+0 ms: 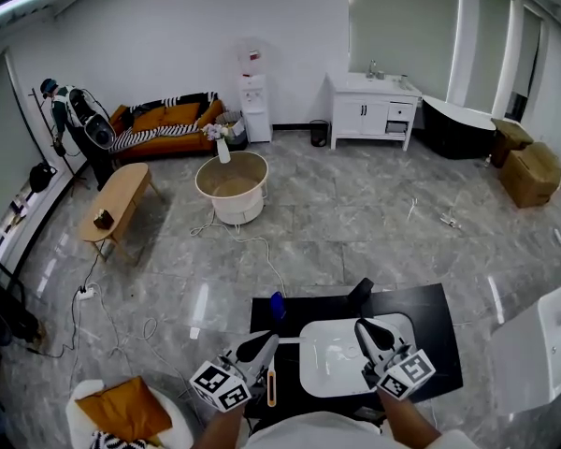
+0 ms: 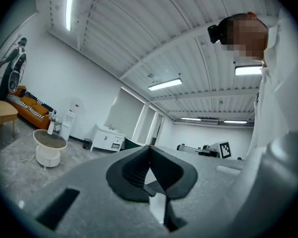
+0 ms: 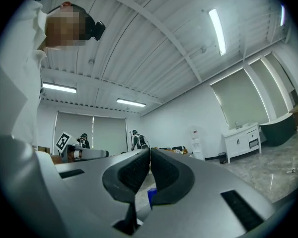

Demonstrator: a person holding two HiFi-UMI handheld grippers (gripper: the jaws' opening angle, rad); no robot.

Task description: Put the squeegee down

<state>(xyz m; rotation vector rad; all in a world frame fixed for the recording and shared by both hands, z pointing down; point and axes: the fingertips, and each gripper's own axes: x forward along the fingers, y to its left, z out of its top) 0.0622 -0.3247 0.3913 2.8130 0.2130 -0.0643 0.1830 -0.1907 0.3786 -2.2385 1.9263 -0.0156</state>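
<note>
Both grippers hang over a black table top (image 1: 438,340). The left gripper (image 1: 265,341) has its jaws pressed together with nothing between them, and the right gripper (image 1: 363,327) likewise has its jaws closed on nothing.

A white basin (image 1: 329,368) sits on the black top under and between the two grippers; its inside shows only plain white with a faint mark near the middle. A slim thing with an orange end (image 1: 271,387), which looks to be the squeegee, lies on the black top just beside the basin's left edge, apart from both grippers; its blade is too small to make out. A small blue thing (image 1: 277,305) stands near the top's far left corner; I cannot tell what it is.

On the floor beyond stands a round white tub (image 1: 234,206); its inside is tan, and whether that is a filling or the lining I cannot tell. A white vase (image 1: 222,149) with flowers stands at the tub's far rim, touching or just behind it. A dark bin (image 1: 319,133) stands by a white vanity cabinet (image 1: 372,112); a black bathtub (image 1: 456,125) is right of that; two cardboard boxes (image 1: 531,172) sit near the right wall, closed.
</note>
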